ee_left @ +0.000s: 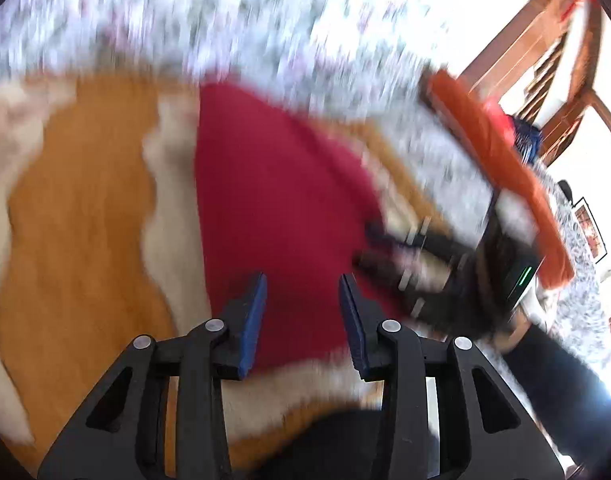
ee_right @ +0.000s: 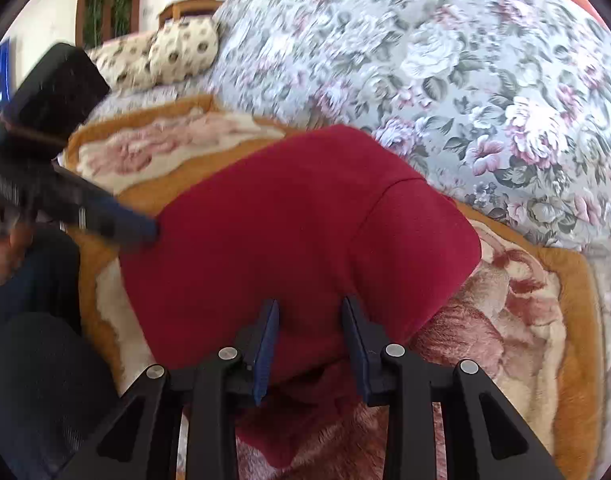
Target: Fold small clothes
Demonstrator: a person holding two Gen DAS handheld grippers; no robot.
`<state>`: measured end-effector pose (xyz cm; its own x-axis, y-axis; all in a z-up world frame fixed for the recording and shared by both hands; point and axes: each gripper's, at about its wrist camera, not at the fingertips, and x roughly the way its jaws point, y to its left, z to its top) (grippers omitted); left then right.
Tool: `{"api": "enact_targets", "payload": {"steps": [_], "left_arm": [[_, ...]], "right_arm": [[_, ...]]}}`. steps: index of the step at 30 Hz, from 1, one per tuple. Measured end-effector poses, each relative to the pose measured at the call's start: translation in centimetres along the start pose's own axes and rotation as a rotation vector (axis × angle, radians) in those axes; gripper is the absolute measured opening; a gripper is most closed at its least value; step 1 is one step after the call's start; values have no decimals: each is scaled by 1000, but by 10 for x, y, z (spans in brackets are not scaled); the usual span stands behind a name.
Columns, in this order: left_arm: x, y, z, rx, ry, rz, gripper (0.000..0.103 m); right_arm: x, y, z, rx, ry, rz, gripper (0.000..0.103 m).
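Note:
A dark red garment [ee_right: 297, 224] lies folded on an orange and cream blanket [ee_right: 517, 312] on the bed; it also shows, blurred, in the left wrist view [ee_left: 273, 208]. My right gripper [ee_right: 310, 344] is open, its blue pads standing over the garment's near edge. My left gripper [ee_left: 302, 320] is open above the garment's near edge; in the right wrist view its fingertips [ee_right: 137, 228] reach the garment's left edge. The right gripper appears blurred in the left wrist view [ee_left: 369, 248] at the garment's right edge.
A floral bedspread [ee_right: 445, 80] covers the bed beyond the blanket. Two patterned pillows [ee_right: 177, 50] lie at the far left. An orange cloth [ee_left: 497, 152] and a wooden chair [ee_left: 553, 48] stand to the right. The person's dark-clothed legs [ee_right: 33, 380] are at the left.

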<state>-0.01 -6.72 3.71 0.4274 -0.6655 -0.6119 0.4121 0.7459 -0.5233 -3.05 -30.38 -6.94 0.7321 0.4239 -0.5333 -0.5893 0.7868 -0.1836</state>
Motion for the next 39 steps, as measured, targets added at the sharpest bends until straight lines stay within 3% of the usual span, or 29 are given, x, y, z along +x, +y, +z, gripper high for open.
{"api": "enact_targets", "payload": {"steps": [4,8,11,14,17,19,23,27,29,30,33,34,37,39], "left_arm": [[25,1,53,-36,-8,-46,38],[70,18,98,-95,10,14,38],[122,55,121,-202,96,94,38],[149,83,119,-270,155,107,35],[154,96,118,-280,112,79,29],[154,104,111,-276,80,106,7],[151,122,103,-354,23,26,4],[146,105,111,-294,34,94,4],[128,89,114,-257,17,131,6],[114,80,112,-236,-5,133,13],[65,53,89,-138,-74,106,57],[48,46,73,-101,-94,80,62],[34,45,36,-80,-84,14,62],[46,54,22,-144,-34,42,62]], "right_arm": [[0,3,-7,3,-42,-5,31],[2,-3,-6,34,-57,32,31],[2,-5,-7,44,-65,43,31],[2,-6,-8,52,-73,49,31],[2,-6,-9,53,-78,48,31],[2,-4,-10,46,-79,41,31],[3,0,-10,28,-77,27,31],[3,-1,-10,30,-77,26,31],[3,-1,-10,34,-74,24,31],[3,-1,-9,35,-72,21,31],[-1,-4,-4,79,-49,43,32],[-2,-8,0,121,-35,77,33],[-15,-37,22,339,-20,171,32],[-22,-53,43,408,-82,46,32]]}}
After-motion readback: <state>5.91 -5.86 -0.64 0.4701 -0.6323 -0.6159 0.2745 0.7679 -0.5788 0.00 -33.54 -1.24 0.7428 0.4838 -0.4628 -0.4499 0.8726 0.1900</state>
